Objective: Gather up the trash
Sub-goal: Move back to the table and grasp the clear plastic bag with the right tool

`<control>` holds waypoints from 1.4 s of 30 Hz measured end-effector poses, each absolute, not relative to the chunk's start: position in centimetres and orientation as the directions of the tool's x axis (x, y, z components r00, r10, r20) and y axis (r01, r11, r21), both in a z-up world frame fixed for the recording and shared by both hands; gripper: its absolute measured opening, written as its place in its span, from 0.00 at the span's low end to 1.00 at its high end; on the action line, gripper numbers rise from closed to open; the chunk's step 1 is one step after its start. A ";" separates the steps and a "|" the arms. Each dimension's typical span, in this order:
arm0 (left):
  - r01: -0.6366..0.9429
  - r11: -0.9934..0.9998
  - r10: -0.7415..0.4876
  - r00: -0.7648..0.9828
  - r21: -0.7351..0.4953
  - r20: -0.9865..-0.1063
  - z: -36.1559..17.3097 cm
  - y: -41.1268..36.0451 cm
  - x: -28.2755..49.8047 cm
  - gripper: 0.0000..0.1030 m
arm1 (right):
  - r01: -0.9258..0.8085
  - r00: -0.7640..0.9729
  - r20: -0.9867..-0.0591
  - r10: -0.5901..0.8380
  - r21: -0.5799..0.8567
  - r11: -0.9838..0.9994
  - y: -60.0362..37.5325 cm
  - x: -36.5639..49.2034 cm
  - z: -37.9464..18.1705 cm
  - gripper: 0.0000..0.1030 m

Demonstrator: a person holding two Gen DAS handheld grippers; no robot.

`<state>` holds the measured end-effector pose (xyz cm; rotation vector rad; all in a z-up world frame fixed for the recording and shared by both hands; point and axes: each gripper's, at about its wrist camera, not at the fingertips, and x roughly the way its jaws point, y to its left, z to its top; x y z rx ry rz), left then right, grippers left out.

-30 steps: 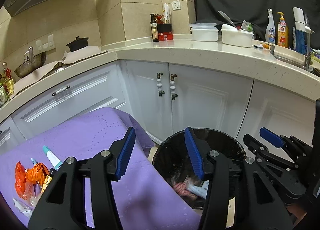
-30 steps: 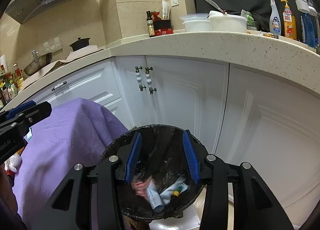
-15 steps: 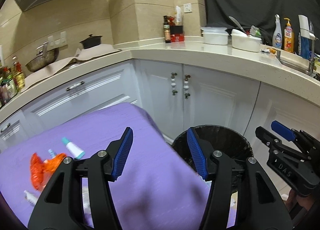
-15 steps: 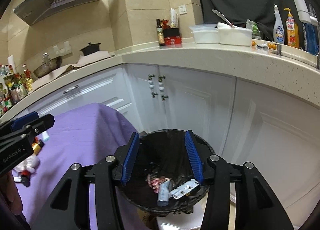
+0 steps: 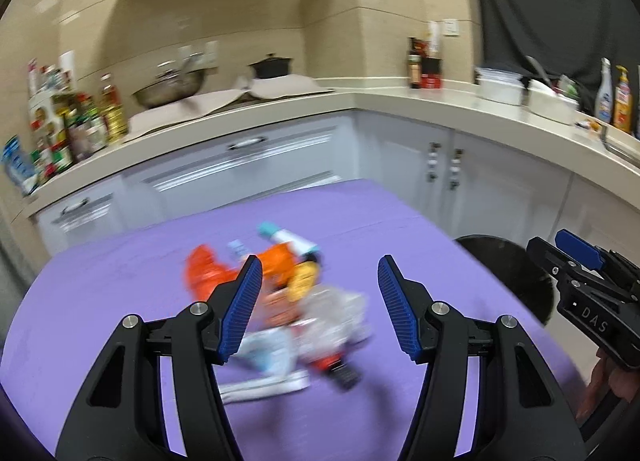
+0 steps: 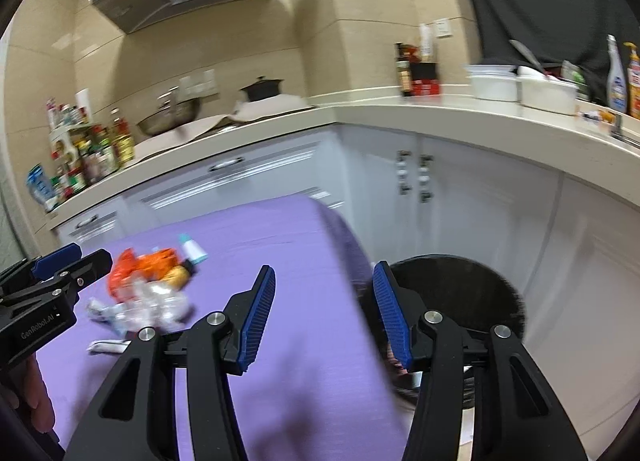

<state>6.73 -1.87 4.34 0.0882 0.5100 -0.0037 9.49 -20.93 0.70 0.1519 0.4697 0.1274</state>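
Purple-clothed table (image 5: 120, 293) before blurred, seemingly white kitchen cabinets (image 5: 240, 173).

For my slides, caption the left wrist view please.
Open left gripper over a trash pile on the purple cloth, black bin at right.

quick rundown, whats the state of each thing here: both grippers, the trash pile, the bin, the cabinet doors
left gripper: open, nothing between the jaws, which have just been opening
right gripper: open, empty, jaws have just been opening
trash pile: loose on the purple cloth, not yet picked up
bin: black-lined, no lid, standing beside the cloth-covered table
cabinet doors: shut
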 end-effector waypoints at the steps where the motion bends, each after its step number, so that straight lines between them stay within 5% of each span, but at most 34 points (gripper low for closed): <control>1: 0.007 0.997 0.032 0.872 0.078 -0.488 4.4 -0.9 6.4 0.57 | -0.099 0.881 -0.442 0.167 0.174 0.980 -20.3 9.5 0.7 0.49; 16: -0.170 0.982 0.187 0.855 0.079 -0.483 3.9 8.9 3.6 0.58 | -0.283 0.817 -0.486 0.309 0.128 0.950 -9.7 10.2 0.1 0.52; 29: -0.195 0.979 0.201 0.833 0.067 -0.515 2.4 12.1 4.0 0.58 | -0.305 0.763 -0.570 0.304 0.096 0.948 -6.3 12.6 -0.9 0.52; 31: -0.191 0.979 0.197 0.831 0.066 -0.521 2.3 12.3 4.2 0.58 | -0.311 0.746 -0.592 0.306 0.097 0.946 -6.0 13.0 -1.2 0.50; 34: -0.181 0.981 0.187 0.827 0.065 -0.531 2.1 12.4 4.5 0.66 | -0.329 0.715 -0.620 0.322 0.107 0.938 -5.7 13.5 -1.6 0.30; 42: -0.132 0.989 0.146 0.828 0.065 -0.541 1.5 11.4 4.3 0.66 | -0.313 0.732 -0.605 0.314 0.111 0.943 -6.8 12.9 -1.3 0.27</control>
